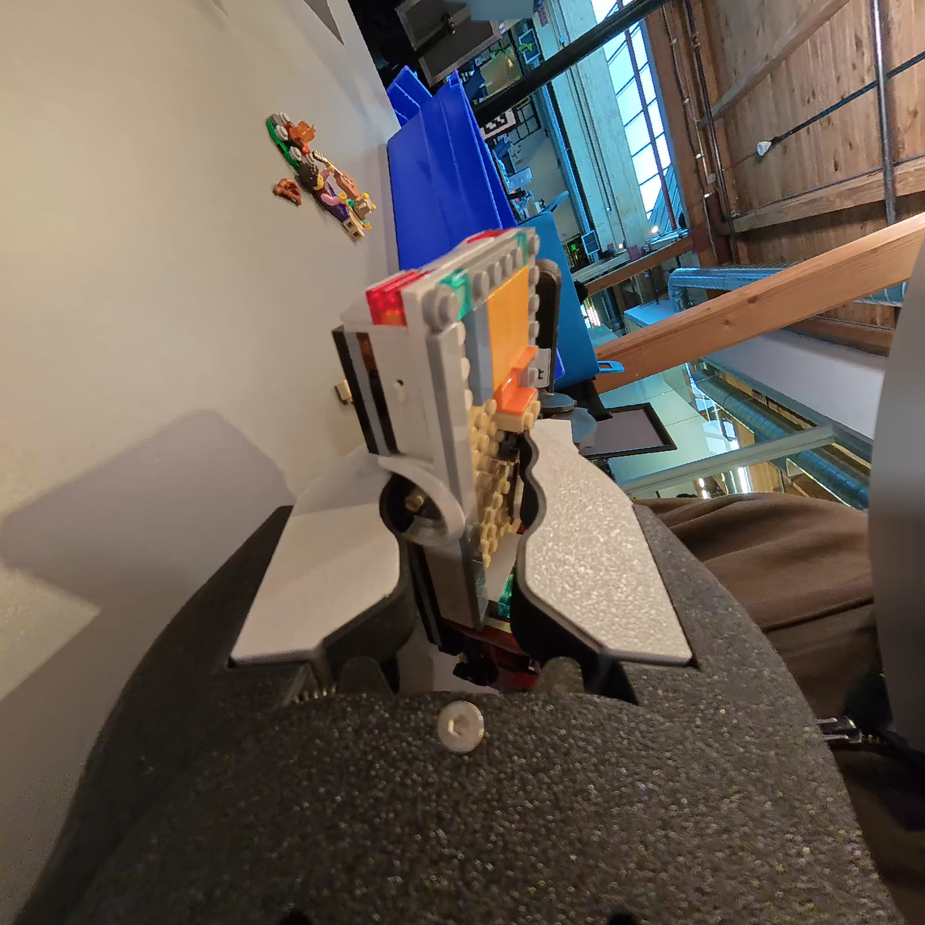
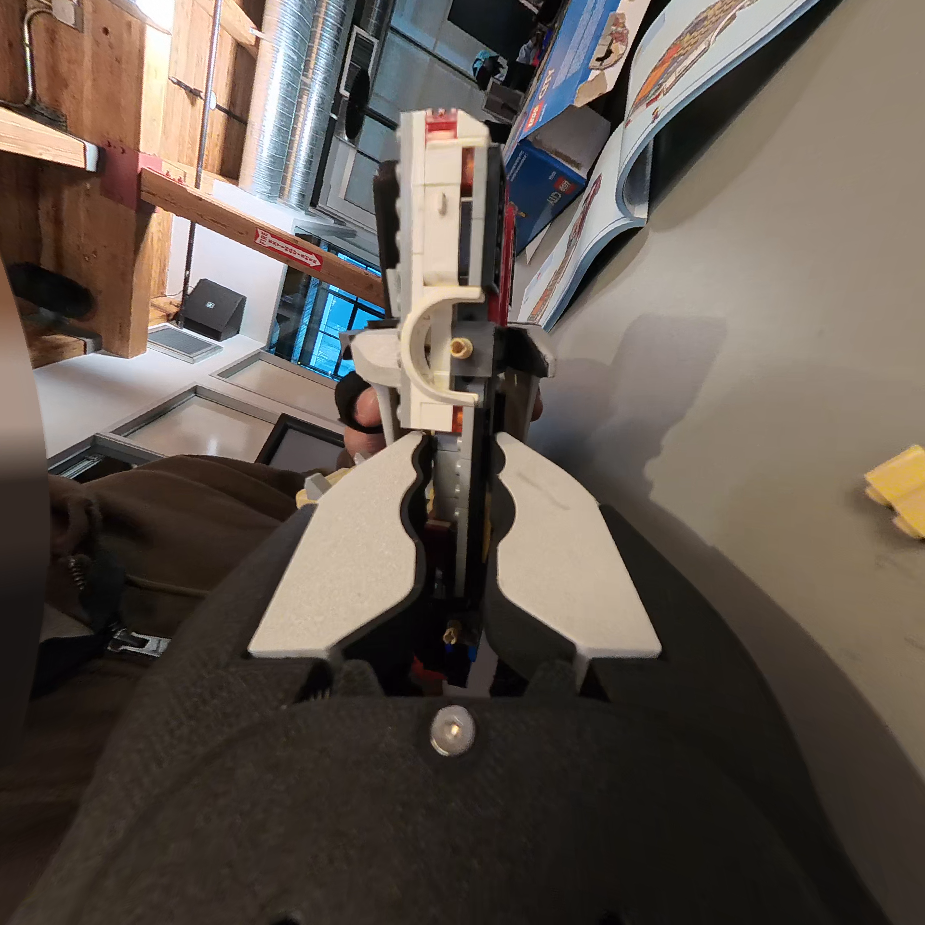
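A toy-brick vehicle body hangs in the air between both grippers. It is grey and white with tan studs, an orange plate and clear red bricks. My left gripper is shut on it at a wheel arch, with both pads against its sides. The right wrist view shows the same model edge-on. My right gripper is shut on its lower end. My left gripper shows there too, clamping the model at the arch. One finger of the right gripper shows behind the model in the left wrist view.
The pale table carries a minifigure with small loose parts, a small tan piece and blue bins. An open instruction booklet, a blue box and a yellow piece lie there too. A brown sleeve is close. My two grippers' fingertips are within a few centimetres of each other.
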A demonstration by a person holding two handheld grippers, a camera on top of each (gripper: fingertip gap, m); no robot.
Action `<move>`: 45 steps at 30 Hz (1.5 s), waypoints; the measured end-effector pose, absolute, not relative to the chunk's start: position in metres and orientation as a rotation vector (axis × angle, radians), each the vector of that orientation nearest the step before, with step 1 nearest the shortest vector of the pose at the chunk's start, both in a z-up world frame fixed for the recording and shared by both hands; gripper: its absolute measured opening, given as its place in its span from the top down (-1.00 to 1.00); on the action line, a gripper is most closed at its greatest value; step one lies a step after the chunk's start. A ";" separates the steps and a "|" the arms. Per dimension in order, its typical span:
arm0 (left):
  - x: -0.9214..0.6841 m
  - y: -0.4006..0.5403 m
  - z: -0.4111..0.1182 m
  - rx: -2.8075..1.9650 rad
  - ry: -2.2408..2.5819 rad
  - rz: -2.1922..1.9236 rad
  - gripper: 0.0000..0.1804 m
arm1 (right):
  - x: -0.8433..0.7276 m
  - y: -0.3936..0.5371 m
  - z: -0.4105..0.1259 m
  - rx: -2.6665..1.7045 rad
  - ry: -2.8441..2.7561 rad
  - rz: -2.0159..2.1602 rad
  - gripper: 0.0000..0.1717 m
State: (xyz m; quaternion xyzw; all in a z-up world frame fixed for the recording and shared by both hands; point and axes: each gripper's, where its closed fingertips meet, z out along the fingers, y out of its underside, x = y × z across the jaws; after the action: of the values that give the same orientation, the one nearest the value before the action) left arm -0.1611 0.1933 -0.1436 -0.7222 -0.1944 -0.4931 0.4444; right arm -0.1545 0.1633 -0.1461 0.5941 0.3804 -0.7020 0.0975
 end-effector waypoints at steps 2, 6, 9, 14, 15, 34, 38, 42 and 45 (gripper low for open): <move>-0.161 0.193 -0.144 -1.797 -0.484 -1.210 0.53 | -0.154 0.162 -0.147 1.761 1.140 -2.067 0.75; -0.161 0.193 -0.143 -1.787 -0.493 -1.233 0.55 | -0.154 0.161 -0.147 1.754 1.142 -2.067 0.75; -0.162 0.192 -0.141 -1.749 -0.514 -1.285 0.64 | -0.153 0.160 -0.146 1.730 1.132 -2.059 0.75; -0.160 0.192 -0.141 -1.763 -0.491 -1.289 0.62 | -0.154 0.160 -0.148 1.740 1.114 -2.046 0.75; -0.159 0.191 -0.140 -1.759 -0.482 -1.301 0.62 | -0.154 0.161 -0.148 1.738 1.110 -2.045 0.75; -0.156 0.190 -0.146 -1.762 -0.487 -1.332 0.62 | -0.154 0.159 -0.154 1.805 1.235 -2.010 0.75; -0.156 0.189 -0.148 -1.779 -0.481 -1.314 0.62 | -0.154 0.158 -0.156 1.813 1.252 -1.987 0.74; -0.156 0.189 -0.150 -1.802 -0.465 -1.295 0.62 | -0.154 0.157 -0.159 1.831 1.266 -1.958 0.74; -0.155 0.189 -0.151 -1.820 -0.445 -1.276 0.61 | -0.154 0.156 -0.161 1.837 1.283 -1.945 0.74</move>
State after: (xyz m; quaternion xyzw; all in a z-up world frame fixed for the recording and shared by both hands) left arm -0.1554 0.1885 -0.1511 -0.7275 -0.1780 -0.5097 0.4235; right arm -0.1542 0.1564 -0.1607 0.6166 0.4309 -0.6531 0.0871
